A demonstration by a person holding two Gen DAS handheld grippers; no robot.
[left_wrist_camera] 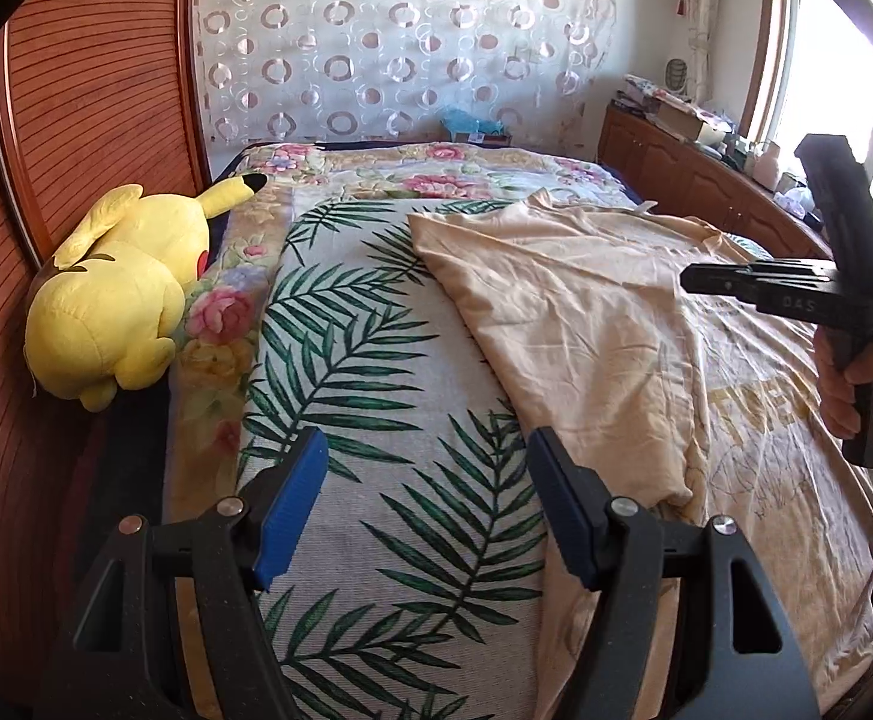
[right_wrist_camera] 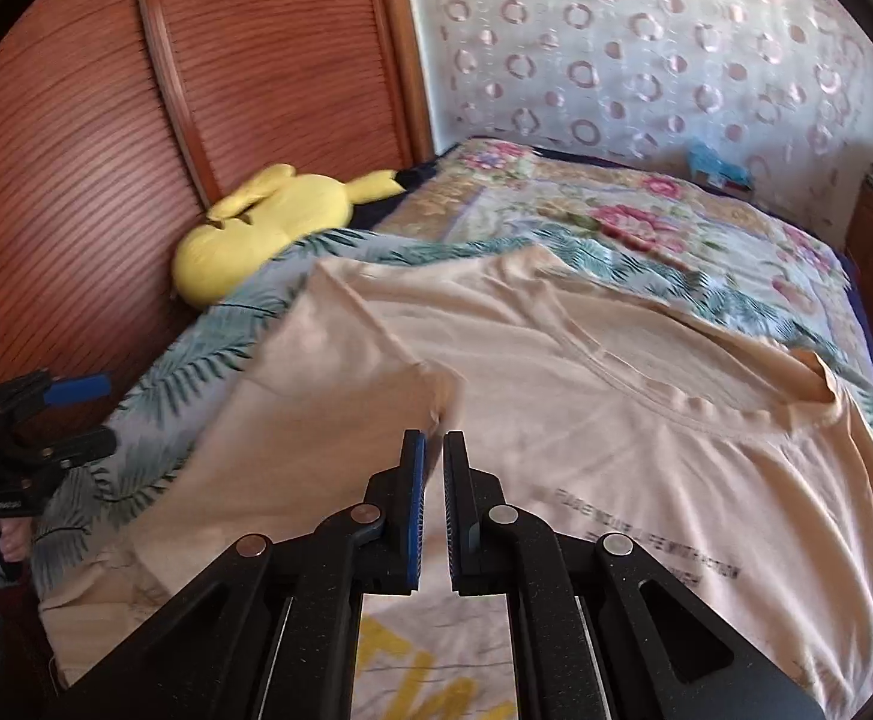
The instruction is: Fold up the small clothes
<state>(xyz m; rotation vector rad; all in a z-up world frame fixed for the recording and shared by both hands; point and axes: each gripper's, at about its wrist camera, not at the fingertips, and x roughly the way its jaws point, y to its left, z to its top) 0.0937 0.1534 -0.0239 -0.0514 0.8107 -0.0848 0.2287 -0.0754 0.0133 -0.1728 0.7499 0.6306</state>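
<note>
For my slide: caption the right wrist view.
Nearly shut right hand-held gripper above a peach cotton T-shirt on the bed.

The bed (left_wrist_camera: 376, 432) offers one broad open strip: the palm-leaf blanket (left_wrist_camera: 340, 324) lies bare from the near edge up to the floral quilt (left_wrist_camera: 436, 174) at the far end. Along the bed's left edge a yellow plush toy (left_wrist_camera: 118, 294) leans against the ribbed wooden headboard (left_wrist_camera: 76, 120), which walls off that whole side. The peach T-shirt (left_wrist_camera: 586, 300) covers the right half, flat and low. Over its right part the right gripper (right_wrist_camera: 434, 450) hangs, nearly closed, in a hand (left_wrist_camera: 850, 390). The left gripper (left_wrist_camera: 424, 462), jaws apart, hovers above the bare strip. A cluttered wooden cabinet (left_wrist_camera: 694, 174) lines the bed's right side.
</note>
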